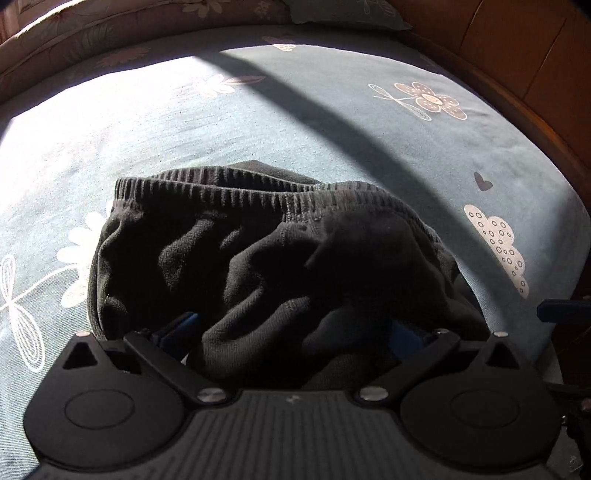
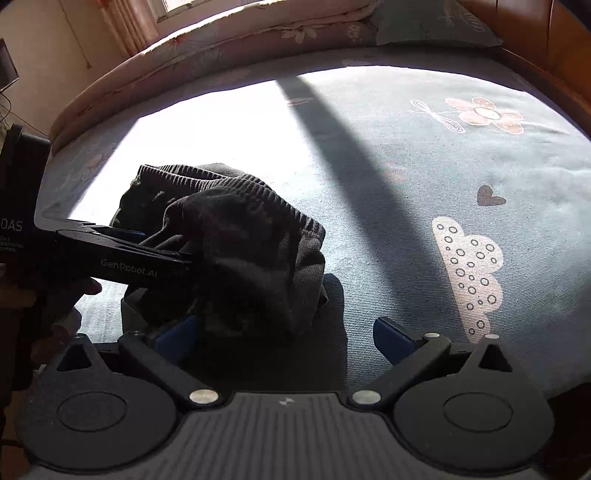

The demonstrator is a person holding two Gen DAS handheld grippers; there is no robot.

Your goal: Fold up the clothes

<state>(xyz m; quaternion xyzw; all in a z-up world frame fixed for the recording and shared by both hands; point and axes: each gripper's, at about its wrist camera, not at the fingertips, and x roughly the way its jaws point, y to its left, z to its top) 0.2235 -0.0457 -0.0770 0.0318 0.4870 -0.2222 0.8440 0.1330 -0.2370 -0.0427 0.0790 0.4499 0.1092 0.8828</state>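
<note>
A black knit garment (image 1: 258, 251) with a ribbed hem lies bunched on the blue bedsheet (image 1: 332, 122). In the left wrist view my left gripper (image 1: 293, 328) stands open, its blue pads (image 1: 184, 325) wide apart, and the cloth is heaped over and between them. The right wrist view shows the same garment (image 2: 240, 236) draped over the left gripper (image 2: 147, 258), which reaches in from the left. My right gripper (image 2: 286, 336) is open just in front of the garment. Its left pad (image 2: 177, 336) is at the cloth's lower edge, and the right pad sits over bare sheet.
The sheet has flower, cloud (image 2: 469, 269) and heart (image 2: 487, 197) prints, with bright sunlight at the left. A folded quilt (image 2: 221, 40) and a pillow (image 2: 432, 22) lie at the far side. A wooden bed frame (image 1: 517, 55) runs along the right. A hand (image 2: 55, 314) holds the left gripper.
</note>
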